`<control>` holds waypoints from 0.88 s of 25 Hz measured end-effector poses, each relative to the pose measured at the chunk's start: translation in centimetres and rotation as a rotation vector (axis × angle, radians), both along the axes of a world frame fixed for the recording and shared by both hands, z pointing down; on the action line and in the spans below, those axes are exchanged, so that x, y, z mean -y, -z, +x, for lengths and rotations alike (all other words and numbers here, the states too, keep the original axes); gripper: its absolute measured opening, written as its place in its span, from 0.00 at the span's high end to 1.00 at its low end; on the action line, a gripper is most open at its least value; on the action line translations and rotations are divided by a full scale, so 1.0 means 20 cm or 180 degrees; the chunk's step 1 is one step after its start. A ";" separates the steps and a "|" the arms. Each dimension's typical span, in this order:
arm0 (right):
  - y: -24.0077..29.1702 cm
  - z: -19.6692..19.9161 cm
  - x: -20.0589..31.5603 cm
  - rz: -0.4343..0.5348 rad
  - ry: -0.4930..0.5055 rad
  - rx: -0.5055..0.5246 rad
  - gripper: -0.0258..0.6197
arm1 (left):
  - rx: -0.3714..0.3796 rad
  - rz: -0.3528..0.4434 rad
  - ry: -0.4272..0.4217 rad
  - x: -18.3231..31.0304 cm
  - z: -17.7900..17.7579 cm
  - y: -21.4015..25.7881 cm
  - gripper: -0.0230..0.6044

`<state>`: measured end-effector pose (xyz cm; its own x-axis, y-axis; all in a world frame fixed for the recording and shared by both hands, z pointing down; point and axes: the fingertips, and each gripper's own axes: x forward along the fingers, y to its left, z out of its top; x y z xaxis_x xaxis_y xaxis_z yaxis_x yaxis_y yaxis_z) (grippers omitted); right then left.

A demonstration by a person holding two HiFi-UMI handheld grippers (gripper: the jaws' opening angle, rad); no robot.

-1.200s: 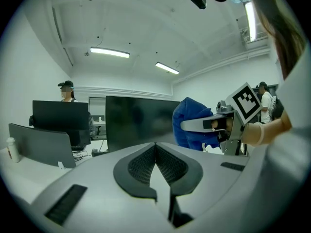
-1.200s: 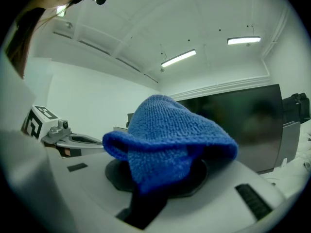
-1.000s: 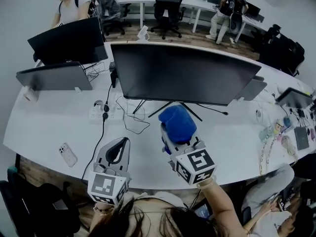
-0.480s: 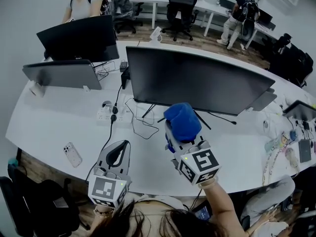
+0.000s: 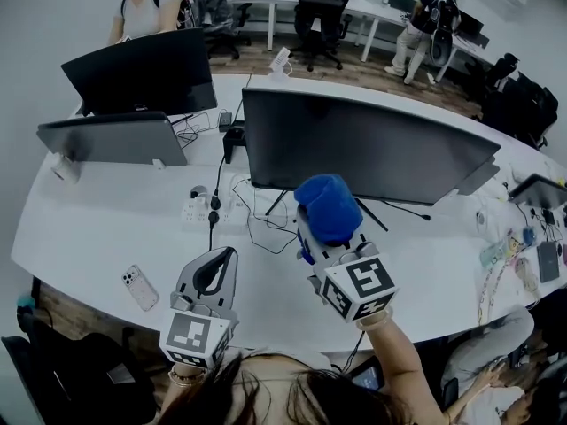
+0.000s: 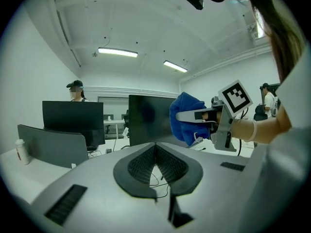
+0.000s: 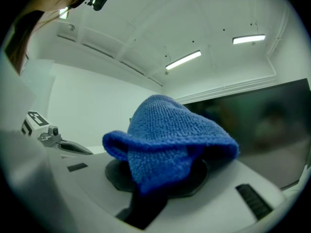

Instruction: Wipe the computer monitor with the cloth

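A: Report the left tongs.
B: Found shut, pads meeting, nothing gripped.
A: Beyond?
B: Noted right tongs clamped on blue cloth, raised at the right edge of the dark monitor. Unable to confirm contact. Logged second monitor leftward, capped person behind it, small bottle on the table.

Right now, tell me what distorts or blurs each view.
Head view: fisheye bends the white desk into an arc. Left gripper view: black round vignette, bright ceiling lights. Right gripper view: blue cloth sharp, monitor behind it soft.
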<state>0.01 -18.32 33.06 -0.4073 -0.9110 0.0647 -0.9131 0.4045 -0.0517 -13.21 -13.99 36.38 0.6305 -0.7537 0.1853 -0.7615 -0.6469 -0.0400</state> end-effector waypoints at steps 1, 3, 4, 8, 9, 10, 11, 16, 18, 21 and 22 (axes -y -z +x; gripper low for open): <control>0.01 -0.02 0.01 0.0009 0.0005 -0.0010 0.81 | -0.0008 -0.0018 -0.0025 0.00 -0.01 0.00 0.95; 0.03 -0.06 0.04 0.0039 0.0017 -0.0037 0.81 | -0.0030 -0.0037 -0.0071 0.01 -0.02 -0.01 0.95; 0.04 -0.08 0.05 0.0057 0.0023 -0.0049 0.81 | -0.0040 -0.0024 -0.0085 0.02 -0.03 0.00 0.95; 0.10 -0.14 0.10 0.0128 0.0040 -0.0076 0.81 | -0.0042 -0.0004 -0.0126 0.05 -0.07 0.01 0.95; 0.11 -0.16 0.11 0.0147 0.0044 -0.0081 0.81 | -0.0055 -0.0005 -0.0125 0.06 -0.07 0.02 0.95; 0.13 -0.17 0.12 0.0165 0.0050 -0.0084 0.81 | -0.0064 0.0007 -0.0131 0.06 -0.08 0.02 0.95; 0.14 -0.19 0.13 0.0182 0.0056 -0.0087 0.81 | -0.0073 0.0015 -0.0139 0.07 -0.09 0.02 0.95; 0.21 -0.26 0.19 0.0267 0.0097 -0.0099 0.81 | -0.0070 0.0005 -0.0151 0.09 -0.15 0.00 0.95; 0.24 -0.29 0.21 0.0302 0.0101 -0.0097 0.81 | -0.0081 -0.0042 -0.0133 0.10 -0.18 -0.01 0.95; 0.28 -0.33 0.24 0.0348 0.0091 -0.0104 0.81 | -0.0096 -0.0077 -0.0098 0.10 -0.22 -0.01 0.95; 0.29 -0.34 0.25 0.0359 0.0089 -0.0110 0.81 | -0.0100 -0.0065 -0.0094 0.11 -0.23 -0.02 0.95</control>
<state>-6.77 -23.41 27.20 -0.4318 -0.9017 -0.0232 -0.9018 0.4312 0.0269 -17.90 -16.18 36.75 0.6582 -0.7309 0.1802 -0.7427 -0.6696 -0.0030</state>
